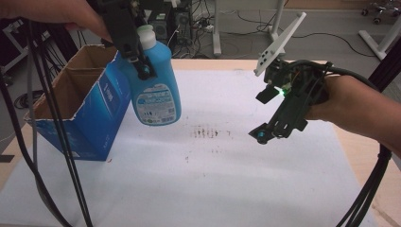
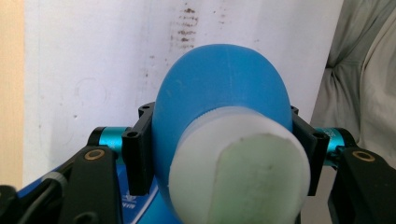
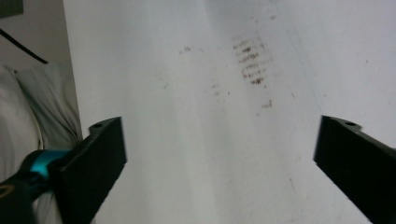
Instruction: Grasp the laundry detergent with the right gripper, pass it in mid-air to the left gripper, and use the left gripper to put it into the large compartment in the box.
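Cardboard box (image 1: 80, 101), blue outside and open at the top, stands at the left of the white sheet (image 1: 213, 184) that covers the desk (image 1: 352, 151). Just beside its right wall, the left tongs (image 1: 142, 66) hang from above, clamped on the neck of a blue detergent bottle (image 1: 155, 90) with a white cap (image 1: 146, 35); the bottle is lifted clear of the sheet, label facing forward. In the left gripper view the black pads (image 2: 138, 156) press both sides of the bottle below its cap. Dark smudges (image 1: 210, 132) mark the sheet's middle. Farther right, well apart from the bottle, the right tongs (image 1: 265, 135) point down and leftward, jaws standing wide apart with nothing between them.
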